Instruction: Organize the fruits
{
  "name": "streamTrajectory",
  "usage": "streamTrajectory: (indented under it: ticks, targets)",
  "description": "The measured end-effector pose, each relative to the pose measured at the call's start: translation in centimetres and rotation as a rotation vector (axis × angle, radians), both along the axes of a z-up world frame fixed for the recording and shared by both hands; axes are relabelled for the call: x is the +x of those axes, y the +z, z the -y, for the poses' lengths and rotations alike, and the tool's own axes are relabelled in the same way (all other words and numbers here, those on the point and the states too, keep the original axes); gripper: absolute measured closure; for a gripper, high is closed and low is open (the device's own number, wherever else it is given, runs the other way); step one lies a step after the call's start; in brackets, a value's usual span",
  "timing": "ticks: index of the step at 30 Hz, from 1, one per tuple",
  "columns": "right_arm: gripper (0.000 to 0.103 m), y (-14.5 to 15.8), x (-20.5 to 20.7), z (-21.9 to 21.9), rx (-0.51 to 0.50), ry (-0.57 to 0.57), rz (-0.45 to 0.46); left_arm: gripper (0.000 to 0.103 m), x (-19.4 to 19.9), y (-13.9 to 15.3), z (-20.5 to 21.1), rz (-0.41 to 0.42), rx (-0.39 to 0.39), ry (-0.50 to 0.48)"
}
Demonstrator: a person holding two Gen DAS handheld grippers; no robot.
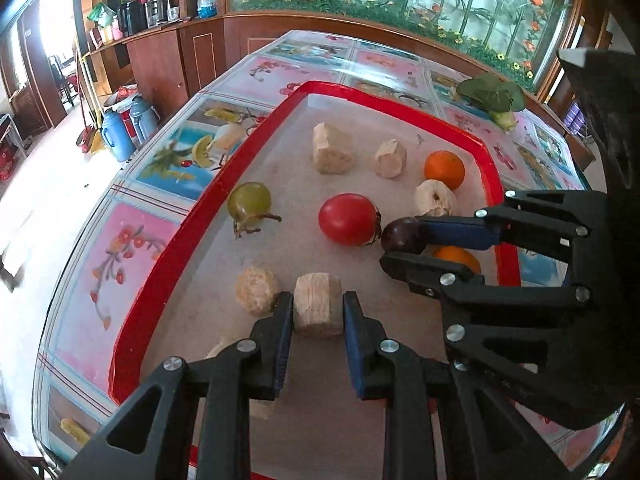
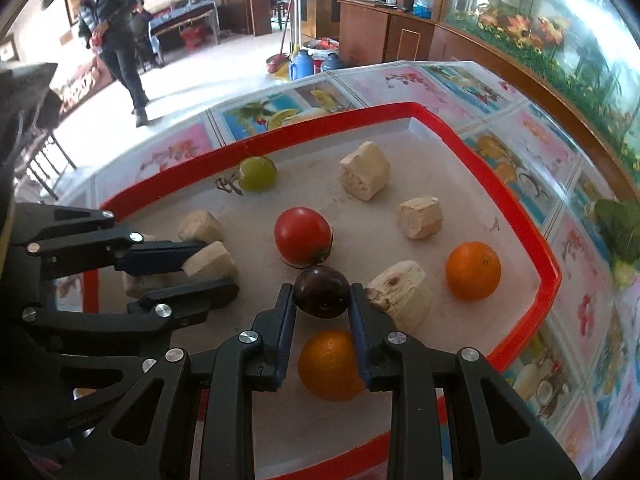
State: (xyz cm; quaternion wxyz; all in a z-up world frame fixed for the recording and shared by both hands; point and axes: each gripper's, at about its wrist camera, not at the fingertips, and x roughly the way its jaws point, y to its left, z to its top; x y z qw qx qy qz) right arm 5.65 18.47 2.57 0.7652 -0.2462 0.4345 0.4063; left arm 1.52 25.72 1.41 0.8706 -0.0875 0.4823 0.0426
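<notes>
A red-rimmed tray (image 1: 192,232) (image 2: 532,240) holds the fruit. My left gripper (image 1: 318,312) is shut on a pale cut fruit chunk (image 1: 318,310), which also shows in the right wrist view (image 2: 210,264). My right gripper (image 2: 322,298) is shut on a dark purple plum (image 2: 322,290), seen from the side in the left wrist view (image 1: 402,235). A red tomato (image 1: 348,219) (image 2: 302,234) sits just beyond the plum. A green grape (image 1: 249,201) (image 2: 258,173), two oranges (image 1: 444,169) (image 2: 473,271) (image 2: 330,364) and several pale chunks (image 1: 332,149) (image 2: 364,176) lie around.
The tray rests on a table with a flowered, glossy cloth (image 1: 120,248). A green leafy vegetable (image 1: 492,94) lies on the table beyond the tray. Thermos flasks (image 1: 116,134) stand on the floor at the left. A person (image 2: 116,40) walks in the room behind.
</notes>
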Motion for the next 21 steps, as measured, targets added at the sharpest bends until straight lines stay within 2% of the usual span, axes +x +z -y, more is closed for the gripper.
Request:
streamTrajectory:
  ticks: [4, 9, 12, 17, 21]
  targets:
    - [0.076, -0.1, 0.2, 0.1, -0.021, -0.015, 0.016, 0.067, 0.0, 0.1, 0.0, 0.003, -0.009, -0.007]
    - [0.076, 0.2, 0.4, 0.8, -0.032, -0.047, 0.011, 0.043, -0.3, 0.3, -0.2, 0.022, 0.000, 0.002]
    - [0.075, 0.3, 0.5, 1.2, -0.032, -0.068, 0.000, 0.041, -0.4, 0.3, -0.5, 0.021, -0.015, 0.000]
    - [0.074, 0.9, 0.3, 1.4, -0.040, -0.100, 0.038, 0.039, -0.4, 0.4, -0.5, 0.022, -0.025, -0.001]
    - [0.074, 2.1, 0.0, 2.5, -0.020, -0.137, 0.039, 0.037, -1.0, 1.3, -0.2, 0.035, -0.021, 0.027]
